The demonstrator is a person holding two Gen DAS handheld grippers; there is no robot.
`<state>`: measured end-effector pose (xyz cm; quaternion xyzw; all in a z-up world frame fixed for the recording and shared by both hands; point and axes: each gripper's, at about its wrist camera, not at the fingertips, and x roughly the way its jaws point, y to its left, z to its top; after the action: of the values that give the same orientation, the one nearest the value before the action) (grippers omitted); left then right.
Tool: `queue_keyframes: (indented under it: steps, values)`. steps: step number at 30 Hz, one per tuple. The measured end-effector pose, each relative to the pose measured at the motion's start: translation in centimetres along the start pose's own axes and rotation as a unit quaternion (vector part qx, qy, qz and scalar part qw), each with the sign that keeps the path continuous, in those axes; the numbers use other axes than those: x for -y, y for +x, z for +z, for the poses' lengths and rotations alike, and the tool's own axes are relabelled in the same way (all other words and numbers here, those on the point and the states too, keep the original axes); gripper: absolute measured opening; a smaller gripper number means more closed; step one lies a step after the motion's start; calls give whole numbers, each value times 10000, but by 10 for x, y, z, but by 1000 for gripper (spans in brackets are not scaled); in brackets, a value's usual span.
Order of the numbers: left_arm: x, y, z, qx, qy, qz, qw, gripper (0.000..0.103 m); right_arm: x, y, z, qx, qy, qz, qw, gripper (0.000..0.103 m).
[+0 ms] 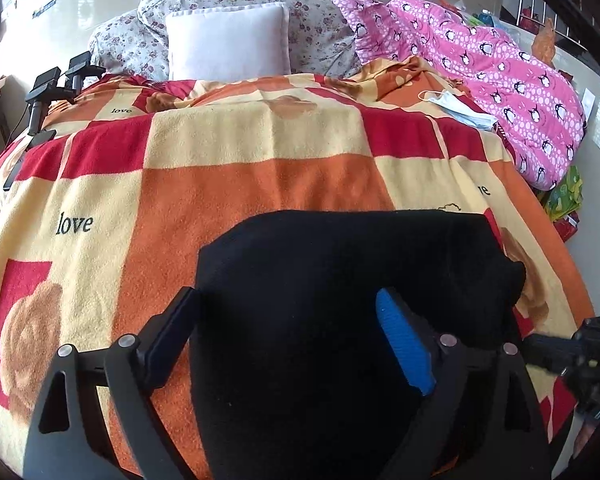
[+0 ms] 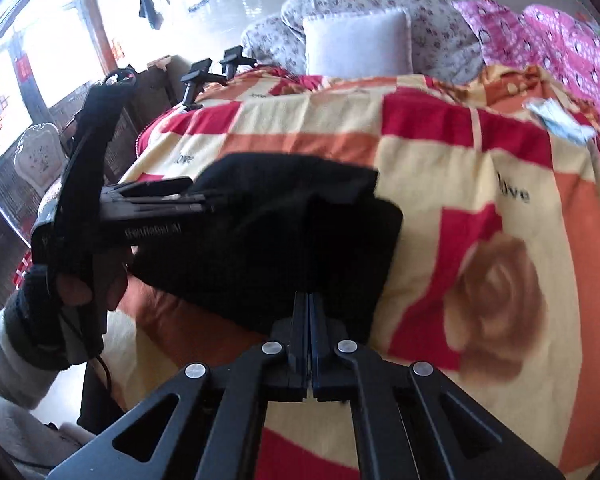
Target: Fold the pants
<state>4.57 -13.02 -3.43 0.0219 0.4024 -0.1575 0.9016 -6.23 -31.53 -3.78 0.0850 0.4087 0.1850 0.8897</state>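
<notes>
Pants (image 1: 340,280) sit folded on the blanket (image 1: 220,184) right under the left gripper (image 1: 288,344) — spread wide, probably pressing them flat. Right gripper (image 2: 309,312) is pinched together on their near edge — likely steadying it.

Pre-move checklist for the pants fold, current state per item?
1. Left gripper open: ok, fingers spread over the black pants.
2. Right gripper closed: ok, fingers together at the pants' near edge.
3. Right gripper actually pinching fabric: cannot tell.
4. Pants already folded into a compact stack on the blanket: ok.
5. Face mask away from the pants: ok.
</notes>
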Motion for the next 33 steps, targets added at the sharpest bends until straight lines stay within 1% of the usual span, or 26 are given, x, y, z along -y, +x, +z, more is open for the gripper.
queue_keyframes:
  steps: [1, 2, 3, 4, 7, 8, 9, 10, 11, 12, 15, 17, 19, 21, 22, 24, 26, 27, 29, 31, 33]
  values:
    - [0, 0, 1, -28, -11, -15, 10000, 90, 4, -4, 3, 160, 144, 75, 9997, 5]
    - [-1, -1, 1, -50, -15, -30, 10000, 90, 7, -7, 7, 298, 226, 121, 9992, 15]
    - [-1, -2, 1, -67, -17, -44, 10000, 90, 8, -6, 11, 341, 220, 182, 9990, 34]
    - [-2, -2, 1, -74, -16, -51, 10000, 90, 8, -2, 15, 329, 186, 217, 9990, 38]
    - [-4, -1, -1, -94, -59, -59, 9999, 90, 3, 15, 25, 259, 22, 356, 9990, 38]
    - [-4, -1, -1, -100, -81, -59, 9999, 90, 1, 21, 28, 256, 2, 354, 9990, 36]
    - [-4, -1, -1, -104, -81, -52, 9999, 90, 1, 29, 31, 253, -10, 375, 9990, 32]
    - [-4, -1, -1, -111, -72, -36, 9999, 90, 1, 34, 34, 262, -6, 437, 9987, 25]
    - [-3, -1, 0, -119, -60, -30, 9999, 90, 0, 35, 35, 265, -5, 546, 9982, 6]
    - [-3, -1, 0, -120, -52, -31, 9999, 90, -2, 33, 36, 250, -3, 646, 9976, 2]
    - [-2, -1, 0, -93, -15, -53, 9999, 90, -7, 3, 32, 362, -189, 591, 9974, 2]
    - [-1, -1, -2, -65, -19, -43, 10000, 92, -3, -8, 26, 347, -63, 474, 9983, 2]
    - [0, 0, -3, -41, 2, -14, 10000, 93, 3, -5, 15, 186, -23, 364, 9992, 2]
    - [3, 1, -4, -32, 35, 52, 10000, 95, 9, 8, 6, -37, 113, 257, 9996, 2]
    - [4, 2, -5, -31, 52, 103, 9999, 95, 11, 14, 4, -61, 184, 237, 9995, 2]
    - [5, 1, -5, -32, 49, 146, 9999, 95, 12, 11, 4, -11, 256, 206, 9995, 4]
    - [5, -1, -3, -53, 48, 143, 9999, 95, 11, -1, 7, 56, 227, 27, 9997, 9]
    - [6, -3, -2, -46, 64, 159, 9998, 95, 10, -10, 10, 124, 235, -61, 9996, 9]
    - [7, -6, -1, -18, 118, 219, 9997, 95, 8, -21, 14, 278, 274, -45, 9992, 9]
    - [8, -10, 1, 27, 179, 285, 9994, 95, -1, -28, 21, 420, 193, 21, 9989, 10]
    - [9, -15, 5, 113, 212, 322, 9992, 95, -10, -24, 25, 438, 123, 139, 9989, 16]
